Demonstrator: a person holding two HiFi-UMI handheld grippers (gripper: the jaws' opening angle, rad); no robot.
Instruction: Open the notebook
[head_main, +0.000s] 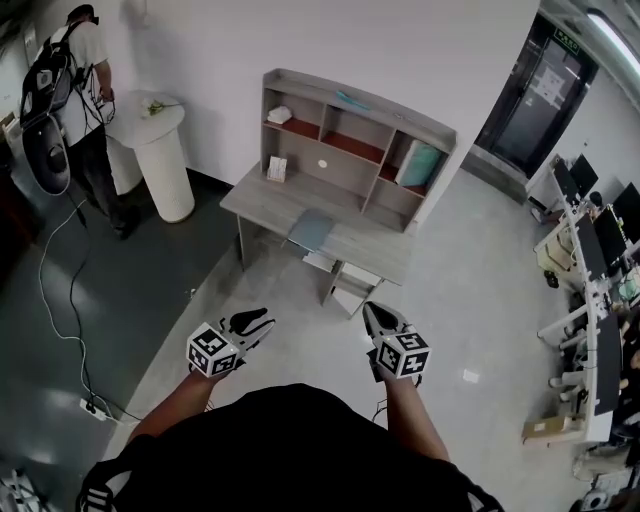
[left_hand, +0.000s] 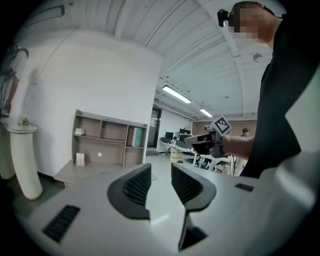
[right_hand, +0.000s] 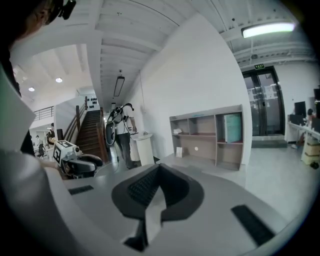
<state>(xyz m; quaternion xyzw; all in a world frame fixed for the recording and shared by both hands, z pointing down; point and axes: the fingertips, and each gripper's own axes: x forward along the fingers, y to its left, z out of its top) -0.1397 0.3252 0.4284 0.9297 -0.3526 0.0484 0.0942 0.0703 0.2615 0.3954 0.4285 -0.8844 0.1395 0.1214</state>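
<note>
The notebook (head_main: 311, 228), a blue-grey flat cover, lies shut on a grey desk (head_main: 262, 200) with a shelf unit, some way ahead across the floor. Both grippers are held in the air in front of the person, well short of the desk. My left gripper (head_main: 262, 320) (left_hand: 161, 172) is open, with a clear gap between its dark ribbed pads and nothing in it. The pads of my right gripper (head_main: 378, 318) (right_hand: 159, 167) meet at the tips, shut on nothing. Each gripper shows in the other's view: the right (left_hand: 207, 140), the left (right_hand: 75, 162).
A person with a backpack (head_main: 80, 70) stands at the back left beside a white round pedestal table (head_main: 160, 150). A cable and power strip (head_main: 95, 408) lie on the floor at left. Desks with monitors (head_main: 600, 300) line the right side; a dark glass door (head_main: 535, 90) is beyond.
</note>
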